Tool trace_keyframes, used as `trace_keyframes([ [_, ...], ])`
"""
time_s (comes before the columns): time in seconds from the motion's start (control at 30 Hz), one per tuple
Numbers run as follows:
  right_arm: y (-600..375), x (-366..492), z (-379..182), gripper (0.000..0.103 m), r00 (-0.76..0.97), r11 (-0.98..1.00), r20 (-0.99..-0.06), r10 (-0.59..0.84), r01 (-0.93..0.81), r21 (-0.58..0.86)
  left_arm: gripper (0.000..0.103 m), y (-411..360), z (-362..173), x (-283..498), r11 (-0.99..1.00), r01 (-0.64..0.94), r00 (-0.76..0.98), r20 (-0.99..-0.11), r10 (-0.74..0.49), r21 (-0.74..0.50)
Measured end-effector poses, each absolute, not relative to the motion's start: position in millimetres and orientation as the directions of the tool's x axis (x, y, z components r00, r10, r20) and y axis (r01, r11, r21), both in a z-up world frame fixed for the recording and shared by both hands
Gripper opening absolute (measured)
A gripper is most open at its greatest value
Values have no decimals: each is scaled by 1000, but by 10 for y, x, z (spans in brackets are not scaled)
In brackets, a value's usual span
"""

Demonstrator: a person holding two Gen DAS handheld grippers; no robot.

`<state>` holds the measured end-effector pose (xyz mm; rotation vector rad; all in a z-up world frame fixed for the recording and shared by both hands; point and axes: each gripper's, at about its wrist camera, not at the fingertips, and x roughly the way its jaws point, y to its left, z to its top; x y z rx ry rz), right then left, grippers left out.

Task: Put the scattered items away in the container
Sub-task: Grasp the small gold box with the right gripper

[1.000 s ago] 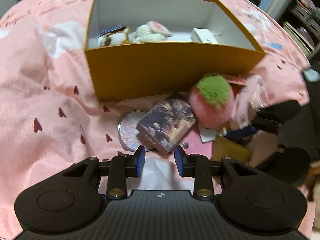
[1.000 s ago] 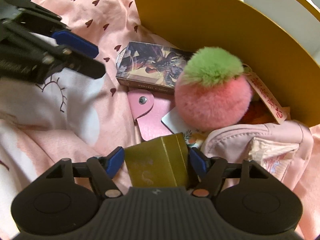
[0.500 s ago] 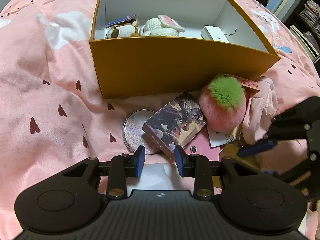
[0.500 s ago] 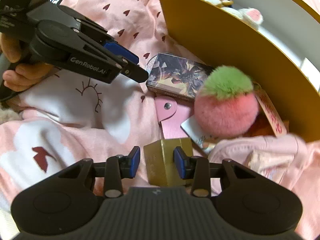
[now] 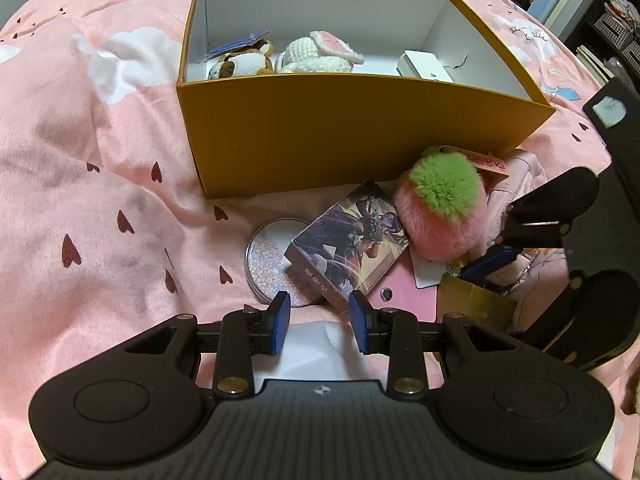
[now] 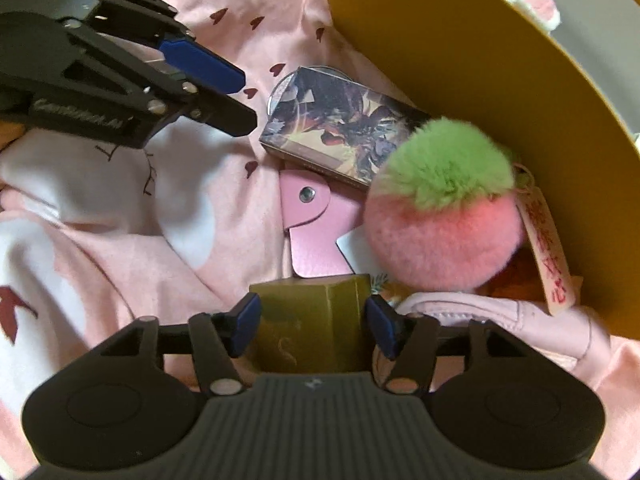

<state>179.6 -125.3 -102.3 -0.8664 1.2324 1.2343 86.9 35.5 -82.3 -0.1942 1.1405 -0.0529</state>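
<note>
Spread wider than half a second ago, right gripper point(image 6: 312, 322) pads flank gold box point(image 6: 310, 328), contact unclear.

Left view: left gripper point(image 5: 319, 322) apart, empty, near card box point(image 5: 348, 246); container point(image 5: 360, 136) far.

Right view: pompom point(image 6: 442, 204) against container wall point(image 6: 460, 72).

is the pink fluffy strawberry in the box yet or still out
Out: the strawberry pompom lies on the pink bedspread against the orange box outer wall.
</note>
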Motion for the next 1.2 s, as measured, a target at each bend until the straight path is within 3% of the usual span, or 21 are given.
trace_keyframes([
  [0.13,-1205,1625,-1125,82,-51,133,-982,180,-988,76,37,351,-815,864,983,-54,419,-898,-138,-176],
  [0.23,-1204,1455,-1252,85,-11,81,-987,160,-996,25,37,343,-804,849,983,-49,423,-895,-142,-179],
  [0.27,-1202,1388,-1291,85,18,59,-989,149,-998,-9,37,337,-803,848,983,-48,424,-895,-142,-178],
  [0.33,-1194,1304,-1312,71,74,50,-988,138,-997,-67,37,333,-799,827,983,-45,426,-893,-142,-177],
  [0.4,-1196,1274,-1282,66,122,60,-984,133,-992,-115,37,336,-797,815,983,-45,429,-892,-143,-179],
  [0.63,-1311,1202,-1042,64,160,74,-968,193,-986,-148,37,370,-782,796,981,-62,447,-884,-135,-181],
  [0.9,-1284,1352,-557,64,138,171,-908,394,-982,-75,37,440,-732,797,979,-91,468,-876,-119,-181],
  [1.03,-1049,1386,-650,64,208,217,-897,390,-967,-130,37,456,-730,787,979,-95,469,-875,-117,-181],
  [1.2,-1035,1395,-817,65,171,230,-909,380,-969,-87,37,465,-735,782,978,-97,467,-876,-117,-182],
])
